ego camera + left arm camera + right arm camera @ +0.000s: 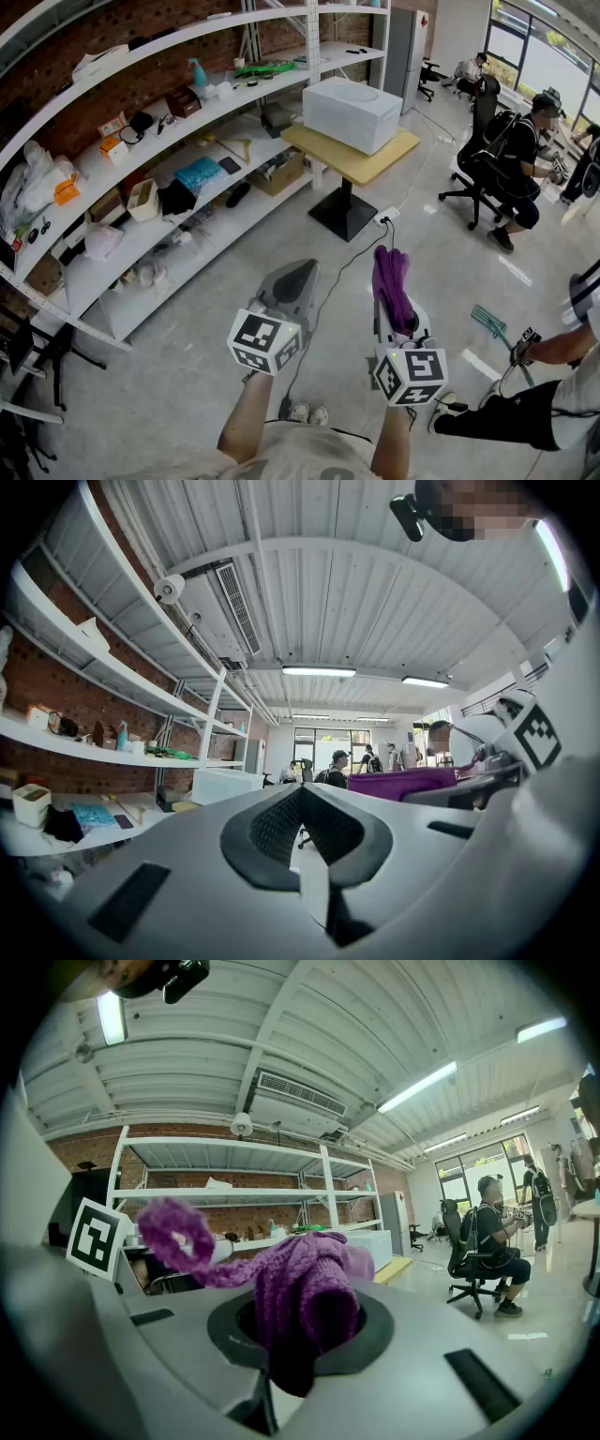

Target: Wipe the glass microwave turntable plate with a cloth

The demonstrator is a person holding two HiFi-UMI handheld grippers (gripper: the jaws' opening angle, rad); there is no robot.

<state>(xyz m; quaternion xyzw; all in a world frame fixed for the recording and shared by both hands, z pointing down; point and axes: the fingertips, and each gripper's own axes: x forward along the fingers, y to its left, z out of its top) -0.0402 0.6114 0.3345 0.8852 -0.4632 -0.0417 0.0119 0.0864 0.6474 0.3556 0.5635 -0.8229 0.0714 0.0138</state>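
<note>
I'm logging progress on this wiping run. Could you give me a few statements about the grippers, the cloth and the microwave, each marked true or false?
1. The right gripper is shut on a purple cloth. True.
2. The left gripper holds a glass plate. False: its jaws are together with nothing between them.
3. The white microwave stands on the wooden table. True.
4. The cloth touches the microwave. False: it is held in the air, well short of the microwave.
</note>
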